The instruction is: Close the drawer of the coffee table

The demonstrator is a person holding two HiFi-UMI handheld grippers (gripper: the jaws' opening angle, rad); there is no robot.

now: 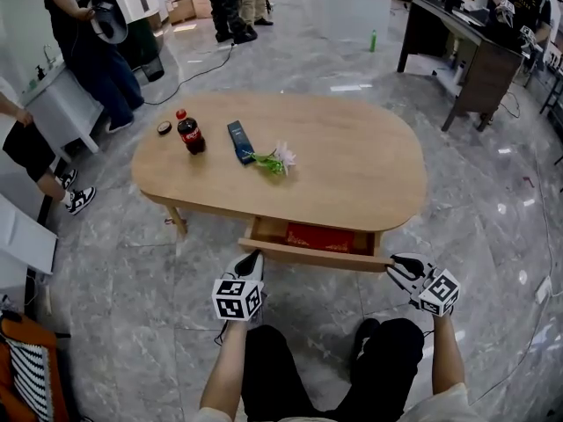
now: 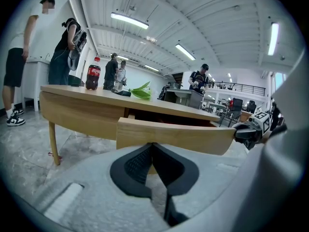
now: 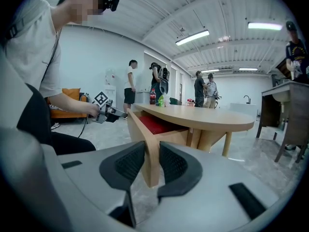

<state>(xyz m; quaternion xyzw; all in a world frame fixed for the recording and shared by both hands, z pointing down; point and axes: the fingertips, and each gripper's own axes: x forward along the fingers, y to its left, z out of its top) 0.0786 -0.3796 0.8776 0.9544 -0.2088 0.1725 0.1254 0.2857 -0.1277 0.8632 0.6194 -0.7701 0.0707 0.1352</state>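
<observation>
Nearest, the left gripper point(image 1: 253, 258), jaws together, butts the left end of the crosswise pale wooden drawer front point(image 1: 317, 256), the right gripper point(image 1: 394, 266) clamping its right end, oval wooden coffee table point(image 1: 352, 170) straight beyond.

Head view steeply down, gripper views low, close, sharing drawer front point(image 1: 312, 255)

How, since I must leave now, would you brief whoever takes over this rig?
Left hand-held gripper: jaws shut, tips against the drawer front.
Right hand-held gripper: closed on the drawer front's right end.
Drawer: partly open under the coffee table, red item inside.
Done: both hand-held grippers set on the front.
Left to do: push the drawer fully in, then release.
</observation>
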